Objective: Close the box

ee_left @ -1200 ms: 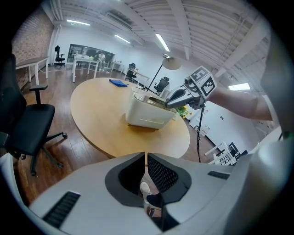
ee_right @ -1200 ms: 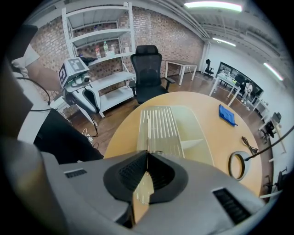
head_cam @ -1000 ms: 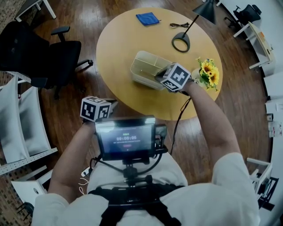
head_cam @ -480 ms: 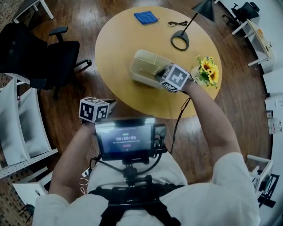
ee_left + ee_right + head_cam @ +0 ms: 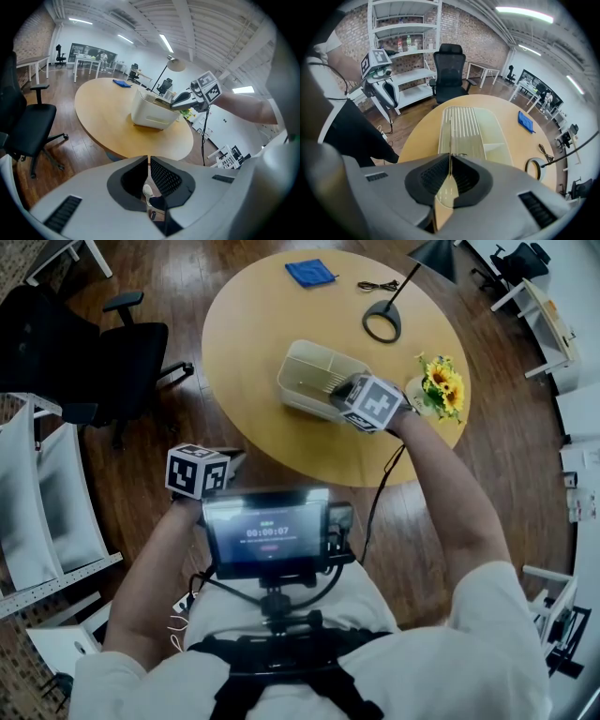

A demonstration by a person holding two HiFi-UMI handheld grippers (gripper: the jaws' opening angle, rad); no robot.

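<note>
A translucent plastic box (image 5: 314, 381) (image 5: 485, 129) (image 5: 150, 112) stands in the middle of the round wooden table (image 5: 253, 324). My right gripper (image 5: 336, 393) (image 5: 450, 169) reaches over the box's near right edge. The thin edge of the lid (image 5: 450, 136) runs upright between its pads, and the jaws are starting to open around it. In the left gripper view the right gripper (image 5: 166, 101) sits at the box's top edge. My left gripper (image 5: 232, 463) (image 5: 149, 161) hangs off the table over the floor, shut with nothing in it.
On the table are a pot of sunflowers (image 5: 439, 390) beside the right wrist, a black desk lamp (image 5: 382, 324), a coiled cable (image 5: 378, 285) and a blue cloth (image 5: 310, 274). A black office chair (image 5: 94, 352) and white shelving (image 5: 42, 502) stand at the left.
The right gripper stays at the box's near right edge and the left gripper stays low beside the table. Only the view has shifted slightly.
</note>
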